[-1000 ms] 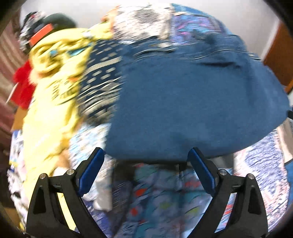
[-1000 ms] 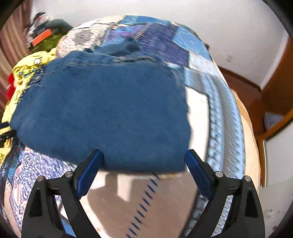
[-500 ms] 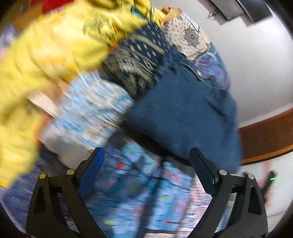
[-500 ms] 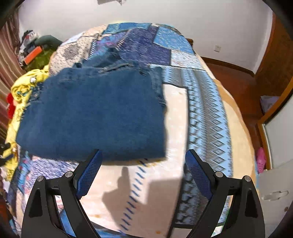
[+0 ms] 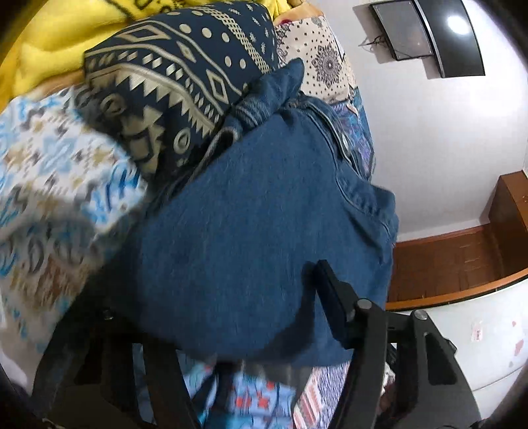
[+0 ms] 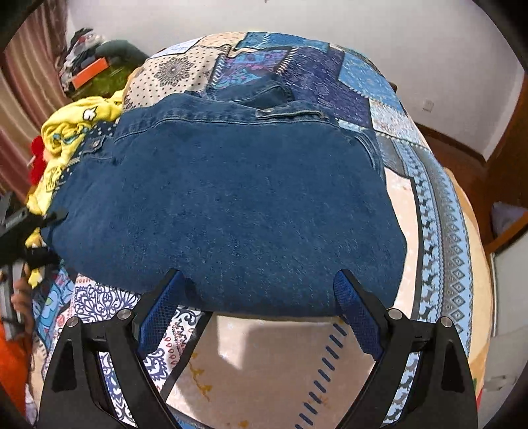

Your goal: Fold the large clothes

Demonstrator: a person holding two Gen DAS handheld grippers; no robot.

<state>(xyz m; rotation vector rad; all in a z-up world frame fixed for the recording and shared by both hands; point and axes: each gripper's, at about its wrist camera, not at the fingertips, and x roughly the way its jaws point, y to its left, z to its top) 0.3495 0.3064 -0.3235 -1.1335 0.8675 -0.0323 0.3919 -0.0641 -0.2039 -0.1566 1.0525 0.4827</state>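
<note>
Patchwork bedspread [image 6: 333, 77], white wall [image 6: 330, 19], folded jeans [image 6: 231, 204]

Both wrist cams close, angled down; share jeans [image 5: 264, 231].

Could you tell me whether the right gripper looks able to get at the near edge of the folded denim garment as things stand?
Probably yes: the right gripper is open, straddling the denim garment's near edge, with nothing in between.

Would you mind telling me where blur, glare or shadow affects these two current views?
Left wrist view: the light patterned cloth at left is motion-smeared, the wall screen carries a glare spot, the denim garment stays fairly sharp. Right wrist view: sharp overall, fisheye-bowed, with shadows on the bedspread under the denim's edge.
</note>
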